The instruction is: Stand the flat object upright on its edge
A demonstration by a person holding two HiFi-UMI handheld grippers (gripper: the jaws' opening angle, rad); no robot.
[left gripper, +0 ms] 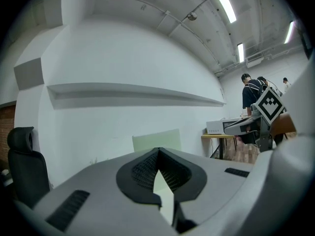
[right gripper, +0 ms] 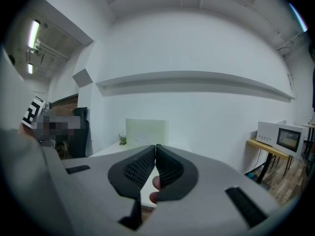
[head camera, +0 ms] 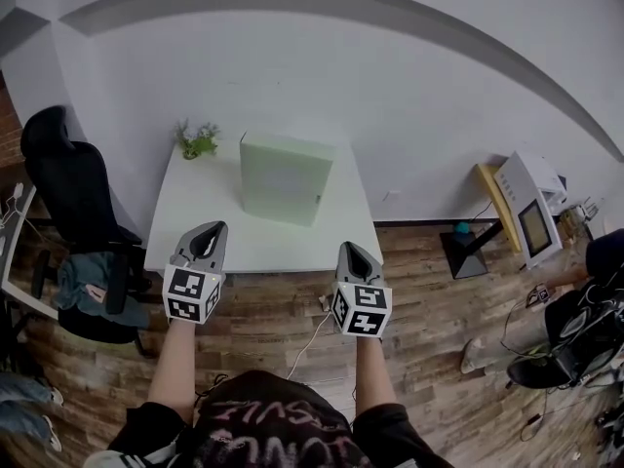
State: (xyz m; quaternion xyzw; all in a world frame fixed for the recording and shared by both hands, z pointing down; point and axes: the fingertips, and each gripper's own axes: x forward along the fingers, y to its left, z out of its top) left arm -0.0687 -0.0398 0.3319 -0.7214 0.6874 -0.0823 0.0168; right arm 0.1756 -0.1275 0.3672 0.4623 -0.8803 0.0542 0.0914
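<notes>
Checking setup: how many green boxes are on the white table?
1: the green box stands upright on the table near the wall, right of the plant. Another behind it would be hidden.

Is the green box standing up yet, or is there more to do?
Looks done: the green box stands upright on its edge on the white table. Nothing is in hand: the left tool and right tool are both shut, empty and apart from the box. Nothing seems left to do.
</notes>
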